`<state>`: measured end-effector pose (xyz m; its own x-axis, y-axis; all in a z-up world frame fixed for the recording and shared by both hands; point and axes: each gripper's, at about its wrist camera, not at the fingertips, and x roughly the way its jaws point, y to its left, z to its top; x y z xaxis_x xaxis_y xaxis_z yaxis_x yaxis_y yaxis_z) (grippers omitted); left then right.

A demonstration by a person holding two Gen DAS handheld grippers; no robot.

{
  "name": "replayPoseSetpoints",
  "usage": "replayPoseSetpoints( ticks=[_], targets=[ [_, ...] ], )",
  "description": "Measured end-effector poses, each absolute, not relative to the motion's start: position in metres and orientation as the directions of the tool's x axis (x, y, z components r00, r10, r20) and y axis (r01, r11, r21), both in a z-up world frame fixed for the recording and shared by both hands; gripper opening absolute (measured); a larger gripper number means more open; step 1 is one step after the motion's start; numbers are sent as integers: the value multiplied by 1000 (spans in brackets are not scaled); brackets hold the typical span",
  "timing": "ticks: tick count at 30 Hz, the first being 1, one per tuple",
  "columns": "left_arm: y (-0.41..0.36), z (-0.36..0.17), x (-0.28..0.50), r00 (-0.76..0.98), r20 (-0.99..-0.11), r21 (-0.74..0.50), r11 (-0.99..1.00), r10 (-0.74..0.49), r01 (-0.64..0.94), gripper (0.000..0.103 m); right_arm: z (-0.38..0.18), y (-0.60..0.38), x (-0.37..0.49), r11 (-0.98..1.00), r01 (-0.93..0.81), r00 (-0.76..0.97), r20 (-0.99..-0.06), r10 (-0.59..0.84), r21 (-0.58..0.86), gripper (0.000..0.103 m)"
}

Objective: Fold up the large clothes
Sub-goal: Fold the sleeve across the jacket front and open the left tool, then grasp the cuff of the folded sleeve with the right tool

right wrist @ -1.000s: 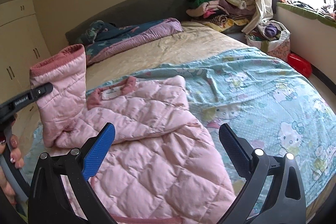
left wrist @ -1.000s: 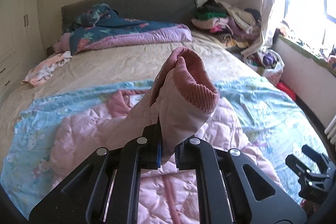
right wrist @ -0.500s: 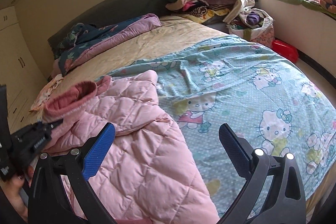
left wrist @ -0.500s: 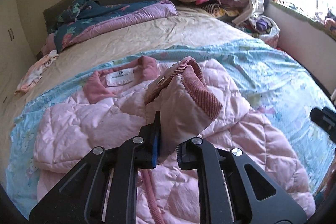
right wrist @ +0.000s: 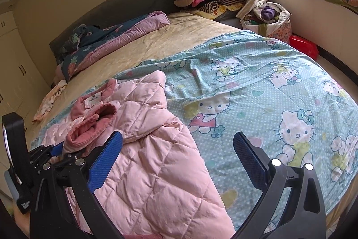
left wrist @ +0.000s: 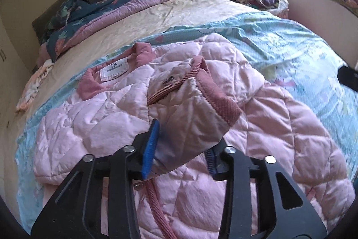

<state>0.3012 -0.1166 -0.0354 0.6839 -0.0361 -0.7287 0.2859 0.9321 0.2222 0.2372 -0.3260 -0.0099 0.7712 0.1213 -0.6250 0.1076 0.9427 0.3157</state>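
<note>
Left wrist view: my left gripper (left wrist: 181,147) is opening, sleeve cuff (left wrist: 220,104) between its jaws, laid across the pink quilted jacket (left wrist: 279,138) at the bed's near edge; right gripper (right wrist: 177,158) wide, empty; padding soft, light, springy; I would grip ribbed hems.

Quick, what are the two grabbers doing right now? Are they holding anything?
Left gripper: jaws opening, letting go of the pink jacket's sleeve, which lies between them.
Right gripper: jaws wide open, holding nothing, above the jacket's edge.
</note>
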Motion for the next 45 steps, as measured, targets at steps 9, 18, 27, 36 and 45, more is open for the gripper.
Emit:
replayPoseSetpoints(
  ticks=[9,18,27,36,45],
  targets=[
    [-111,-23,286,674,-730,176,923,-111,343,81,-10,-319,240,942,90,764,-629,143,323,99],
    [-9,9,294,684,-722,18,985,-105,170,93,-18,-268,254,936,-16,712,-653,258,352,99],
    [94,24,299,725,-689,-26,1000,-9,-12,94,-49,-201,282,873,-59,604,-679,418,485,99],
    [174,24,299,735,-677,-106,983,37,-147,94,-81,-184,311,796,-8,557,-658,506,605,36],
    [207,21,303,741,-670,-166,964,44,-208,93,-19,-160,302,866,-217,684,-562,464,451,16]
  ],
)
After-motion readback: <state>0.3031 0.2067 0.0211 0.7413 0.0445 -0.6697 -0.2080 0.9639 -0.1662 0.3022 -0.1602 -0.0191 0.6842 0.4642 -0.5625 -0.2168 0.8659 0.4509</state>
